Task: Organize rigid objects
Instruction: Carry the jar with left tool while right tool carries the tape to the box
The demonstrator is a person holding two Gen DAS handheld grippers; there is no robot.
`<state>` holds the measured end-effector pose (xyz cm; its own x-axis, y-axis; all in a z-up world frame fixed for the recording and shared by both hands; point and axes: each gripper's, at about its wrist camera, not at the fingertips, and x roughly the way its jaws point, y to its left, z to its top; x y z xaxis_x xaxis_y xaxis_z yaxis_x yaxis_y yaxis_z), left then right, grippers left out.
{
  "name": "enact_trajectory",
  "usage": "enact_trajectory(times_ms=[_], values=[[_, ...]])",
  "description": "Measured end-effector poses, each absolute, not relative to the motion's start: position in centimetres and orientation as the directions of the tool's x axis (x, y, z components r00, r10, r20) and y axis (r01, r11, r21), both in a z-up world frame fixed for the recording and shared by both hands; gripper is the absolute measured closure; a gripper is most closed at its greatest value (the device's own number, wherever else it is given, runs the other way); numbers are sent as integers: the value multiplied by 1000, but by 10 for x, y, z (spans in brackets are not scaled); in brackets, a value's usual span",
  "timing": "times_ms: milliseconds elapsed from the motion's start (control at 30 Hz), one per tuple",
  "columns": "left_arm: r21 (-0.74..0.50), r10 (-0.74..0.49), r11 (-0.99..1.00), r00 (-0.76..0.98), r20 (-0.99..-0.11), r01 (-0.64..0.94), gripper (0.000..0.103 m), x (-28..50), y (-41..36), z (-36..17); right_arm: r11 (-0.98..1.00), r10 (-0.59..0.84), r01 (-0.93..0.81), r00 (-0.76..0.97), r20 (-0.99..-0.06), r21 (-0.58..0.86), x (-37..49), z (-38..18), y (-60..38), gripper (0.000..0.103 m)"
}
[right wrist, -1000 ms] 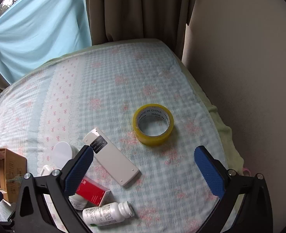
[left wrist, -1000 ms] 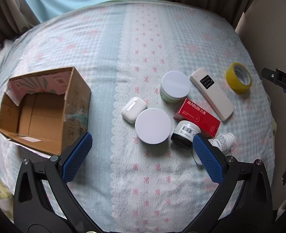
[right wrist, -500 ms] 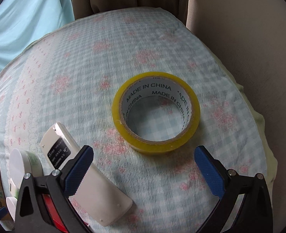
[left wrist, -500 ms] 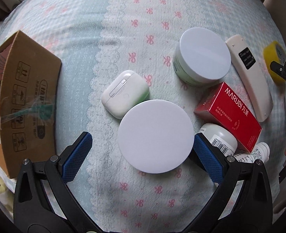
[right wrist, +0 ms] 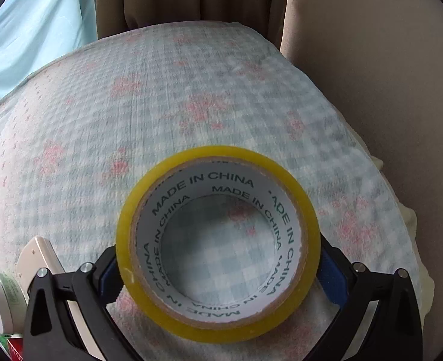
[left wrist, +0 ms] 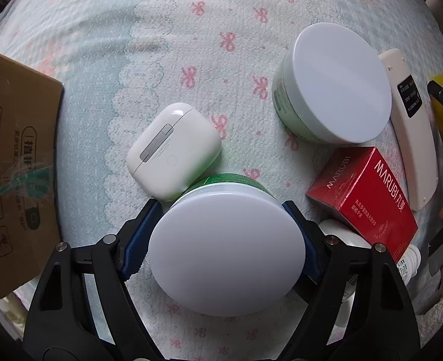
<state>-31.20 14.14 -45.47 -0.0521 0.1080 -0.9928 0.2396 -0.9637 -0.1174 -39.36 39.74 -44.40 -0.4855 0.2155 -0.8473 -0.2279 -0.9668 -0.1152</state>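
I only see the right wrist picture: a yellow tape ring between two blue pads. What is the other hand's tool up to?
Observer: The left gripper has a white-lidded green jar between its blue pads. Its jaws have just been closing and look pressed on the jar's sides.
Operator: Is anything crowding that jar?
Observer: A white earbud case lies just beside it, up and to the left in that view, and seems to touch it.
Operator: Where might things get put?
Observer: I can't say for sure, but a cardboard box sits at the left edge of that view, apart from the jar.
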Motion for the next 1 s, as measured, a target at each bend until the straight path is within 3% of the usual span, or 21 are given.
enact_trajectory(times_ms=[33,100,667,1000], values=[[-138,128,-960,-57,-990,244,35,-312,141,-454,-968,216,-219,-489,-845,-120,-395,-443,394,1],[-138,127,-959,-59,-990,246,35,-311,142,-453,-973,209,-195,-495,-843,-126,-396,-442,391,7],[-154,133,-955,-96,-986,253,35,-302,138,-429,-974,199,-196,-501,-842,-114,-382,-430,383,7],[-185,132,-946,-205,-970,266,35,-289,122,-364,-978,189,-177,-545,-817,-108,-368,-379,386,7]])
